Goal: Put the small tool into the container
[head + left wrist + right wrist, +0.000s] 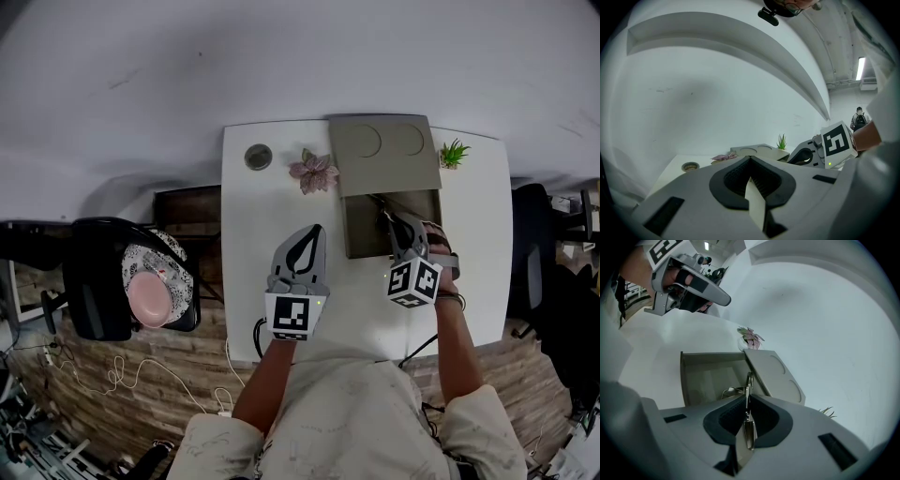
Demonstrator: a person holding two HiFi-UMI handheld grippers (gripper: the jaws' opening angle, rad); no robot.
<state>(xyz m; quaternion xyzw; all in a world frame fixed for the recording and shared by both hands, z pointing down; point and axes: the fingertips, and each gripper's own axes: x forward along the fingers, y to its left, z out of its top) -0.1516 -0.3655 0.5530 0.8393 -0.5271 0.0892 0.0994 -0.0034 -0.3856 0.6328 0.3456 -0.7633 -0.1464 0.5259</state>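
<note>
The open grey box container (364, 232) sits on the white table (246, 234). Its flat grey lid w/ two round dents (382, 155) is at the container's far edge. The R gripper (387, 214) points down over the container & its jaws pinch the small thin shiny metal tool (749, 430). The tool stands up between the jaws, w/ its top end poking out over the inside of the container. It is not lying in there yet. The L gripper (315, 234) hangs over the table just left of the container, jaws pressed together w/ nothing in them. Behind & left of the container are a pink flower (312, 172) & a small round grey dish (259, 157). A little green spiky plant (454, 153) stands behind the container, just right of its lid
</note>
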